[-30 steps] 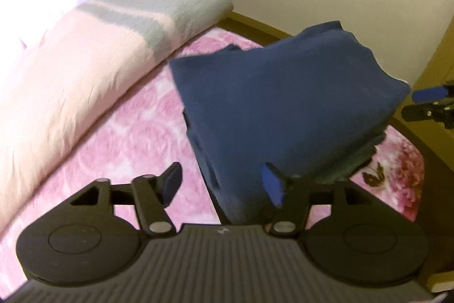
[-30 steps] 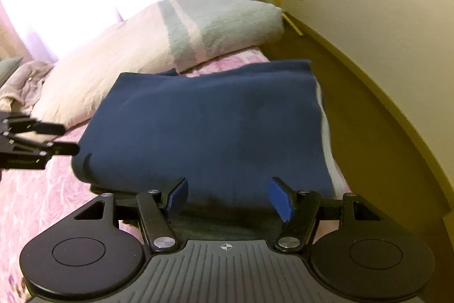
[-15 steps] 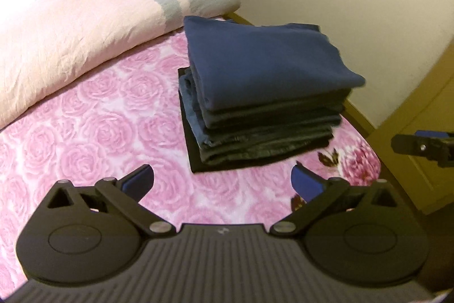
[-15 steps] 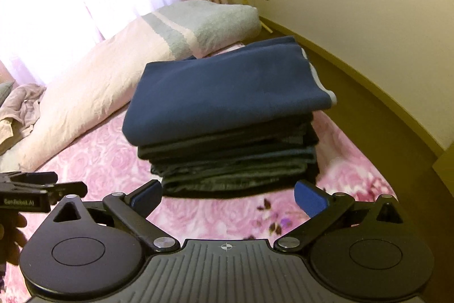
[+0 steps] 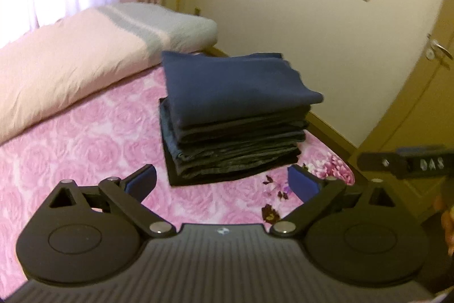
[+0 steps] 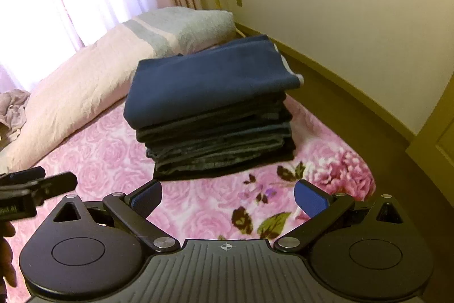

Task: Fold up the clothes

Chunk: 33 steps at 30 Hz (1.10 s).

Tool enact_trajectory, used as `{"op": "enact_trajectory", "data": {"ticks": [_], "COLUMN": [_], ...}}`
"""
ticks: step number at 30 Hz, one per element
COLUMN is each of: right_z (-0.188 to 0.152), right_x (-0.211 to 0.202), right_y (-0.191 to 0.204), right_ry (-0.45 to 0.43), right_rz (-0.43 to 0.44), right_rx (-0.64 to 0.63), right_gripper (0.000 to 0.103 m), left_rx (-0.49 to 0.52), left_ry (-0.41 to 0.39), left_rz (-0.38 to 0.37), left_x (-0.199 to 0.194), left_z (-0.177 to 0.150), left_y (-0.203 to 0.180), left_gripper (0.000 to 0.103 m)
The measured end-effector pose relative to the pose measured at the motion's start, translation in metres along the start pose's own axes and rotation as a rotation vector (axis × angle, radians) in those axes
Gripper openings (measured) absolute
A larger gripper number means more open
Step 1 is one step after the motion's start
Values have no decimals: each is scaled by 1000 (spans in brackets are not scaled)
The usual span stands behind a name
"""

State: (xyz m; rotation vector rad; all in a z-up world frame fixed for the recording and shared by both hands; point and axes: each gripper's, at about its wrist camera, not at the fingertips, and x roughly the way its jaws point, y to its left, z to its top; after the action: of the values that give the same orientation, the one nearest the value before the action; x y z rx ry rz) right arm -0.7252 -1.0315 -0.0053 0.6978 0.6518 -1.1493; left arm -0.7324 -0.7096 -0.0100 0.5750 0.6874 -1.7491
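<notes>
left gripper (image 5: 221,183): jaws spread wide, empty, hovering near edge of bedspread (image 5: 85,149)
right gripper (image 6: 228,196): jaws spread wide, empty, same side
clothes stack (image 6: 218,127): folded, resting on bedspread just beyond both grippers; navy piece (image 5: 235,84) on top
duvet (image 5: 71,61): far left, behind stack

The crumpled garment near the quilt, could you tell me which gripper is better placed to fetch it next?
Left, probably. The crumpled garment lies far left in the right wrist view, the side where the left gripper hovers; the right gripper faces the stack. Both are open.
</notes>
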Motion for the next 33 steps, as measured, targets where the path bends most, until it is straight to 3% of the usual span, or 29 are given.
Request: {"op": "enact_trajectory", "data": {"ticks": [8,13,17,33], "right_z": [15,18,18,11], "right_x": [5,4,4,-4], "right_y": [-24,-43,-50,-51], "right_ry": [10,17,26,-1], "right_rz": [48,73,84,88], "right_rx": [-63,-85,-94,-122], "right_gripper": [102,102,102,102], "left_rx": [51,-12,-35,-64], "left_ry": [7,65,104,127], "left_rz": [73,134,143,175], "left_x": [9,18,20,22], "left_z": [9,8,8,3], "left_y": [-40,-52,-61,-72], "left_gripper": [95,96,96,96]}}
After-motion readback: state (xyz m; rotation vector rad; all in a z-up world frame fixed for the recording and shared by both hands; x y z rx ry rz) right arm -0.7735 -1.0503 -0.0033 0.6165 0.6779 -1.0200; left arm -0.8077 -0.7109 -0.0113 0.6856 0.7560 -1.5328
